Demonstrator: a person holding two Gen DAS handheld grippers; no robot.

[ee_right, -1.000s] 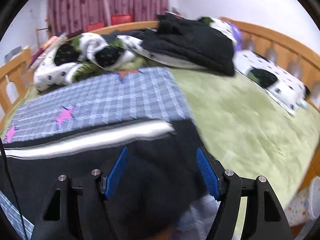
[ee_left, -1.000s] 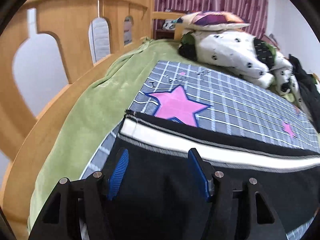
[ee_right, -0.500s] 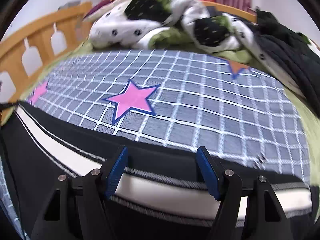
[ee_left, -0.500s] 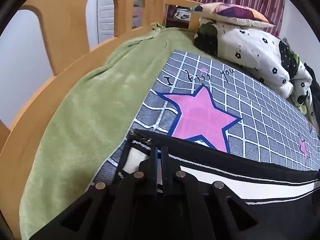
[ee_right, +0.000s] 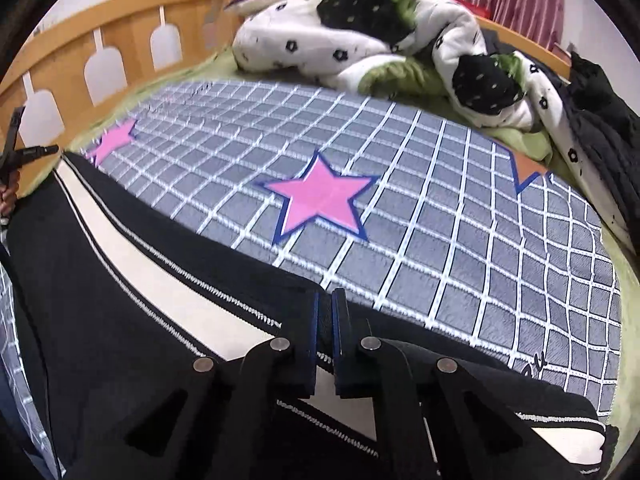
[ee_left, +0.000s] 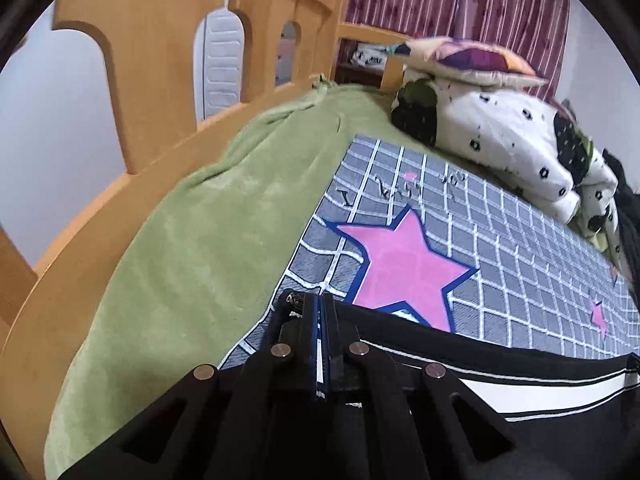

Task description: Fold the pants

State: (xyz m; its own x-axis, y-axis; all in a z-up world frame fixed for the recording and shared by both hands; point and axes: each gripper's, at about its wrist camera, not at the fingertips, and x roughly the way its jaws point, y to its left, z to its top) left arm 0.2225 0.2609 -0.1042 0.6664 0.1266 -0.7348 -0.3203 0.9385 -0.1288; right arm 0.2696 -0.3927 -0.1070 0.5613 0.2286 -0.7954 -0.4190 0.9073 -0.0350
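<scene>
Pants point(ee_right: 120, 280) black with white stripe, both jaws clenched on its edge, grey blanket's point(ee_left: 500, 240) script lettering unreadable

We see a wooden bed point(ee_left: 120, 92) with an arched rail, covered by a green blanket point(ee_left: 192, 248). On the blanket lies a grey checked mat with pink stars point(ee_right: 400, 208), the black pants point(ee_right: 120, 280) spread along its near edge. A crumpled spotted quilt point(ee_right: 360, 40) sits beyond.
</scene>
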